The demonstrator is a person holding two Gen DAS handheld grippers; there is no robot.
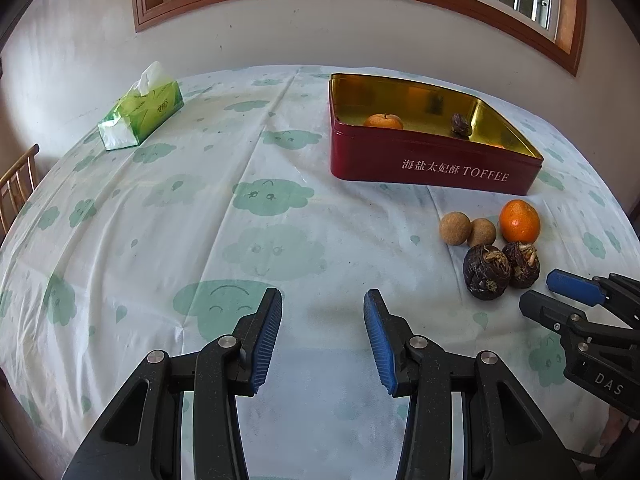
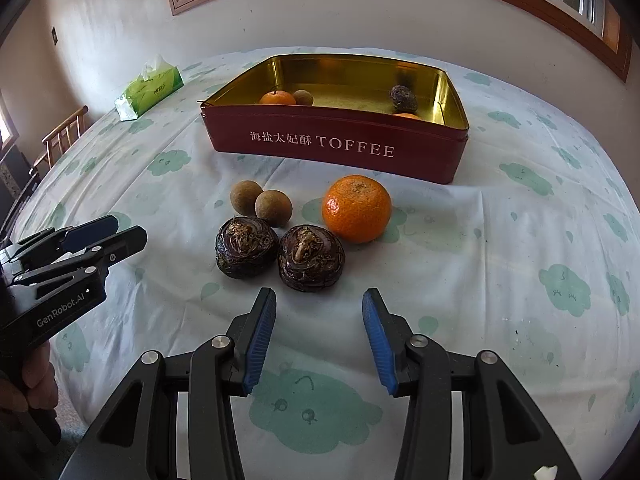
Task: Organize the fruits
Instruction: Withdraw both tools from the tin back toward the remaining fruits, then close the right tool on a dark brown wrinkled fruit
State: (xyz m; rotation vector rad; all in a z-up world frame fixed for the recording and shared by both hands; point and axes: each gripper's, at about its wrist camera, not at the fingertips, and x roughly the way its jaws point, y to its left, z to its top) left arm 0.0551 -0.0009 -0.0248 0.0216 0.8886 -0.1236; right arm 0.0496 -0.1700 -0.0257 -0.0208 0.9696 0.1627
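Observation:
A red toffee tin (image 2: 424, 160) with a gold inside stands open on the table; it also shows in the left wrist view (image 1: 360, 160). Inside it lie two oranges (image 2: 277, 98), a brown longan (image 2: 303, 97) and a dark water chestnut (image 2: 403, 98). In front of it on the cloth lie an orange (image 2: 356, 208), two longans (image 2: 273, 207) and two water chestnuts (image 2: 311, 258). My right gripper (image 2: 319, 304) is open and empty, just short of the water chestnuts. My left gripper (image 1: 323, 304) is open and empty, left of the loose fruit (image 1: 486, 272).
A green tissue pack (image 1: 140, 114) lies at the table's far left. A wooden chair (image 1: 16, 184) stands beyond the left edge. The wall and a window are behind the table. The cloth (image 1: 240, 240) has green cloud prints.

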